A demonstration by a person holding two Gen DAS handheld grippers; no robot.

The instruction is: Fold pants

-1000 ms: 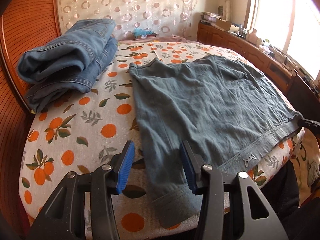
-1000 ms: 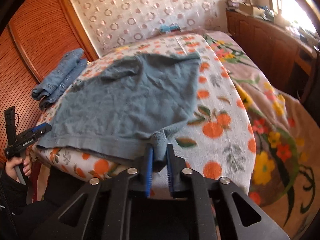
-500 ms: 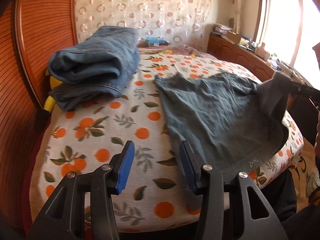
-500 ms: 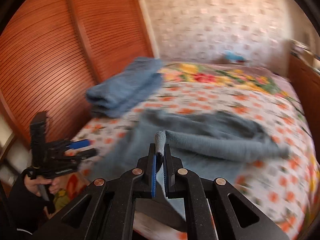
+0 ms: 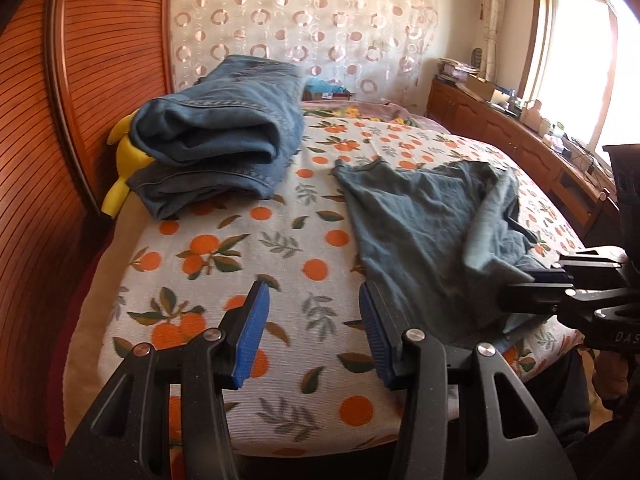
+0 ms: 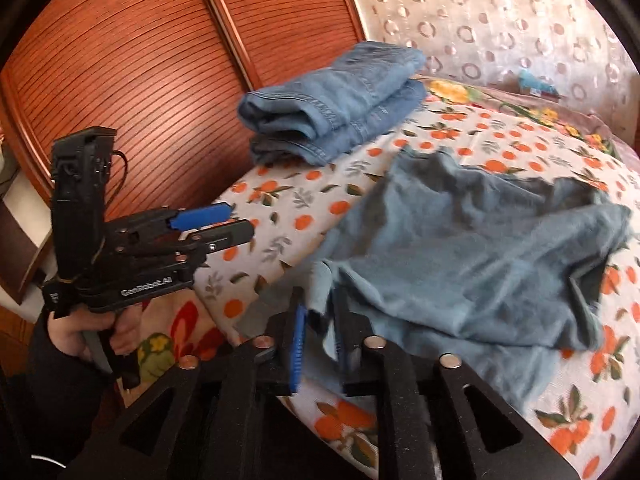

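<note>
Grey-blue pants (image 5: 424, 232) (image 6: 460, 248) lie crumpled on the bed, their right side drawn over toward the near left corner. My right gripper (image 6: 320, 320) is at that corner; its jaws are opening, and a loose flap of the fabric stands between the pads without being pressed. From the left wrist view the right gripper (image 5: 520, 286) reaches in from the right, low over the cloth. My left gripper (image 5: 312, 336) (image 6: 240, 222) hovers open over the bedcover just left of the pants' near edge, with nothing between its blue pads.
The bed (image 5: 240, 248) has an orange-fruit cover. A stack of folded blue jeans (image 5: 224, 140) (image 6: 332, 100) sits at its far left, with a yellow object (image 5: 124, 160) beside it. Wooden slatted doors (image 6: 140, 60) stand close on the left, and a cluttered cabinet (image 5: 500, 128) runs under the window.
The right gripper carried the pants' corner across to the left, folding the cloth over itself, and its jaws have parted. The left gripper let go of the near edge and drew back, staying open.
</note>
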